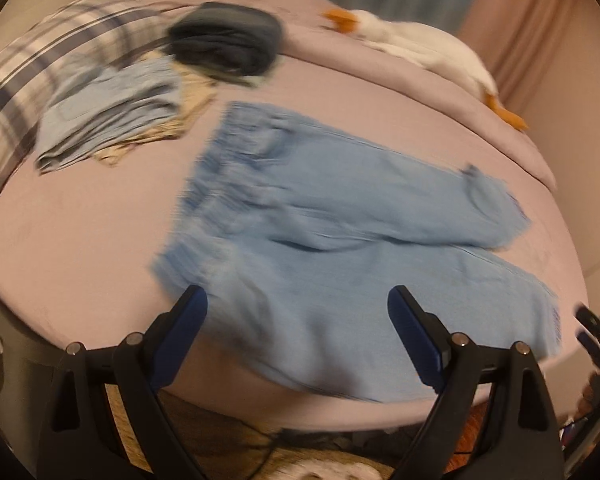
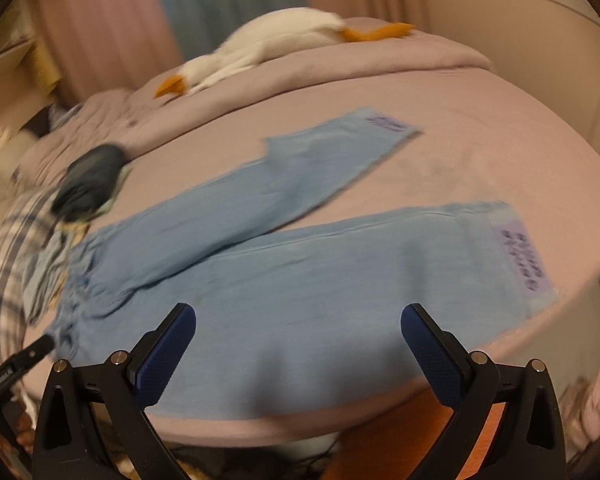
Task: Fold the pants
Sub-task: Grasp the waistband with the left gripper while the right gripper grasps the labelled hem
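Light blue pants (image 1: 340,232) lie spread flat on the bed, waistband to the left, both legs running right. They also show in the right wrist view (image 2: 292,272), with lilac printed patches at both leg hems. My left gripper (image 1: 296,300) is open and empty, above the near leg close to the waistband corner. My right gripper (image 2: 298,320) is open and empty, over the middle of the near leg by the bed's front edge. Both views are blurred by motion.
The bed (image 1: 80,220) has a mauve sheet. A pile of folded clothes (image 1: 112,112), a dark bundle (image 1: 228,36) and a plaid pillow (image 1: 40,52) sit at the back left. A white plush goose (image 2: 268,48) lies on the far side. Curtains hang behind.
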`<state>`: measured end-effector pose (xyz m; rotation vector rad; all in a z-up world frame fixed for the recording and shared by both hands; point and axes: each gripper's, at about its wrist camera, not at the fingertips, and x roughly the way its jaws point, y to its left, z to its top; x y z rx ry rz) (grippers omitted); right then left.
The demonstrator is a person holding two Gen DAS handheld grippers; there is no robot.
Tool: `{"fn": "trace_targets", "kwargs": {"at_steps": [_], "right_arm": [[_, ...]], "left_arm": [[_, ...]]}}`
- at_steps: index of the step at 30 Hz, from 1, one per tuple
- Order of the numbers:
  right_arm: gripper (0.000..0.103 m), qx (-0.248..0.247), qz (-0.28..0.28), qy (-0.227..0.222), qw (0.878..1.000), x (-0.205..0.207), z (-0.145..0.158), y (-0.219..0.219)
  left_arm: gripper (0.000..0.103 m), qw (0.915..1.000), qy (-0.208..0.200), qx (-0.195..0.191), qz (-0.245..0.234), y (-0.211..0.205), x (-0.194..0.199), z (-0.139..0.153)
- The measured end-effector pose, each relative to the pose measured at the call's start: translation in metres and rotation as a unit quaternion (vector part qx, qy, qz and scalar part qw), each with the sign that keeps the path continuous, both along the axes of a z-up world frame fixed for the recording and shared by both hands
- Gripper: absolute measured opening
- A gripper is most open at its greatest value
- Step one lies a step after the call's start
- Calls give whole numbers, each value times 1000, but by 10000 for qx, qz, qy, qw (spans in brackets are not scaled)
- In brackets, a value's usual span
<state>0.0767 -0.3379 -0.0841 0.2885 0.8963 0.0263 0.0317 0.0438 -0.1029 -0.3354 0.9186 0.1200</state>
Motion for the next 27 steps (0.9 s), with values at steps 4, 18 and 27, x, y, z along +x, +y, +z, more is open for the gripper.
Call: {"fn": "trace_targets", "kwargs": {"at_steps": [4,18,27], "right_arm": [[83,136,-847,376,9956,-2,-18,-67],[56,1151,-2161,933,9651,-7,-82,-167],[2,788,-2259,765,9680,-7,-78,-180]], "left_arm": [[79,9987,250,-212,383,29,4,-19],[23,9836,515,-1625,586,54,27,-67],[12,9877,242,-1274,879,57,-12,-39]]}}
